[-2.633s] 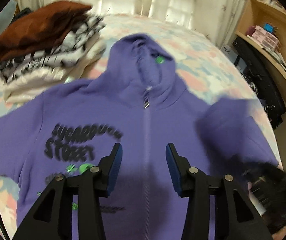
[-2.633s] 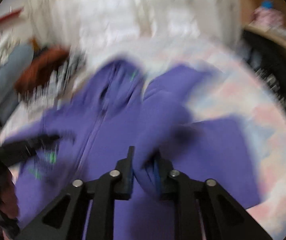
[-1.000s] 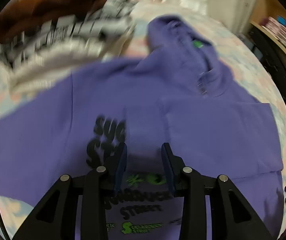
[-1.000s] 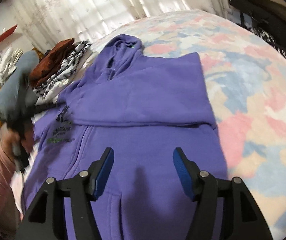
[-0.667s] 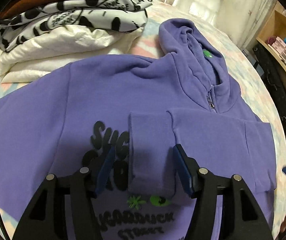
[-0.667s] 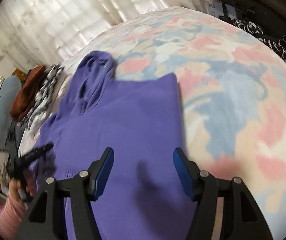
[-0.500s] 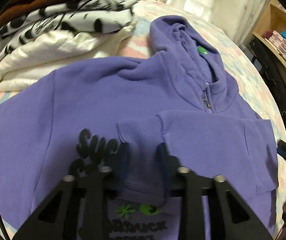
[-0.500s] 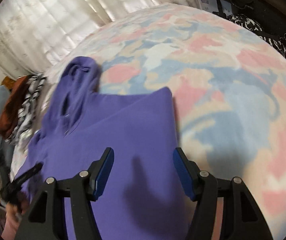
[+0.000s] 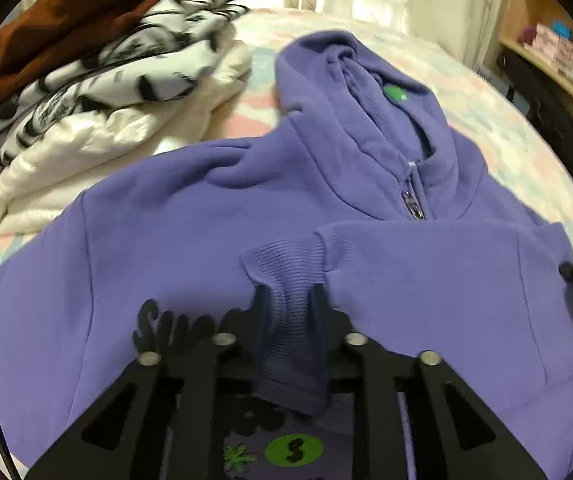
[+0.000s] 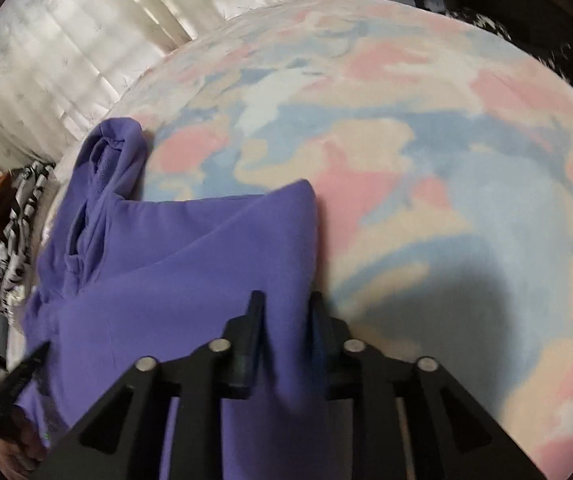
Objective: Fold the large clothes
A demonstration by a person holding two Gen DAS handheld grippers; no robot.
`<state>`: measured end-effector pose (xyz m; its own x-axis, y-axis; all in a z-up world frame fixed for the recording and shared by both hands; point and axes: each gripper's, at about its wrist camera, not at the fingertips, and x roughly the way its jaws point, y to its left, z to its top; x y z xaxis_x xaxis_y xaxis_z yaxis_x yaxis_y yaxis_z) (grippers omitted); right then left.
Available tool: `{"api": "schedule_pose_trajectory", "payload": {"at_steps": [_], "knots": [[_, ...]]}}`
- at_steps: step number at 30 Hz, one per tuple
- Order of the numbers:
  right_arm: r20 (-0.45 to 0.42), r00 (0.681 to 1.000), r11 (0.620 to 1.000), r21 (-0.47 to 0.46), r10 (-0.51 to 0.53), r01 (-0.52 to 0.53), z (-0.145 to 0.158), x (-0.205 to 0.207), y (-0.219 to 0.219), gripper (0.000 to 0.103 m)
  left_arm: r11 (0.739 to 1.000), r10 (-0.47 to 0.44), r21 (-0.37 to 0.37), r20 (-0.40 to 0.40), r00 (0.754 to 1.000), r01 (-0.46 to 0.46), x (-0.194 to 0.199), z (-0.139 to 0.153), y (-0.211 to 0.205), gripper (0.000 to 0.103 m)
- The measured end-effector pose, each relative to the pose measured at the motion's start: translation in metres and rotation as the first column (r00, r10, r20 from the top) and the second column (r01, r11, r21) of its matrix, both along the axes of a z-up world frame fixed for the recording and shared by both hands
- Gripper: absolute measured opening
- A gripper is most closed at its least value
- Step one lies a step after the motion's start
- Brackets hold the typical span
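A purple zip hoodie (image 9: 166, 220) lies face up on the bed, its right sleeve folded across the chest. My left gripper (image 9: 288, 296) has the ribbed sleeve cuff (image 9: 286, 256) bunched between its pads; its jaws are opening. In the right wrist view the hoodie (image 10: 166, 280) fills the lower left. My right gripper (image 10: 285, 300) sits at the hoodie's folded side edge (image 10: 306, 232), its jaws closing with that fold of cloth pinched between them. The black printed lettering (image 9: 158, 328) shows just left of my left fingers.
A pile of folded clothes (image 9: 86, 60), brown on top, then black-and-white and cream, lies to the left of the hood. The pastel pink, blue and cream bedspread (image 10: 446, 160) spreads to the right. Curtains (image 10: 86, 40) hang behind; a wooden shelf (image 9: 558, 48) stands at far right.
My left gripper has closed around the sleeve cuff and gathered it. The right gripper has swung to the hoodie's side edge and narrowed from wide open onto the fold.
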<state>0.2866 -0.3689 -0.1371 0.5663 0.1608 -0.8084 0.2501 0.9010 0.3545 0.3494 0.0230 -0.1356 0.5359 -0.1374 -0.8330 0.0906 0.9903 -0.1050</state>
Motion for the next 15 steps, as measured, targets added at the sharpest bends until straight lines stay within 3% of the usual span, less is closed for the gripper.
{"api": "schedule_pose_trajectory", "payload": {"at_steps": [2, 5, 8, 10, 11, 12, 15], "knots": [[-0.019, 1.0, 0.998, 0.058, 0.009, -0.008, 0.009, -0.012, -0.007, 0.036, 1.0, 0.003, -0.028, -0.022, 1.0, -0.004, -0.004, 0.002, 0.01, 0.042], [-0.007, 0.998, 0.995, 0.079, 0.056, -0.055, 0.019, -0.04, -0.009, 0.05, 0.998, -0.004, -0.061, -0.037, 0.999, 0.002, -0.013, 0.005, 0.021, 0.043], [-0.033, 0.993, 0.992, 0.065, 0.11, -0.108, 0.019, -0.069, 0.001, 0.051, 0.997, -0.011, -0.078, -0.053, 0.999, 0.007, -0.022, -0.002, 0.025, 0.043], [-0.069, 0.989, 0.991, 0.045, 0.131, -0.128, 0.011, -0.078, 0.009, 0.051, 0.998, -0.01, -0.062, -0.041, 0.999, 0.007, -0.03, -0.005, 0.024, 0.024], [-0.087, 0.986, 0.99, 0.013, 0.143, -0.143, 0.005, -0.082, 0.015, 0.049, 0.999, -0.011, -0.039, -0.044, 0.999, 0.009, -0.032, -0.005, 0.02, 0.016], [-0.084, 0.985, 0.989, -0.015, 0.148, -0.15, 0.004, -0.085, 0.019, 0.03, 0.999, -0.008, -0.031, -0.042, 0.999, 0.007, -0.036, -0.004, 0.021, 0.014], [-0.029, 0.99, 0.989, -0.043, 0.14, -0.141, 0.014, -0.097, 0.02, 0.023, 1.0, -0.016, -0.005, -0.016, 1.0, 0.016, -0.048, 0.002, 0.019, 0.015]]}}
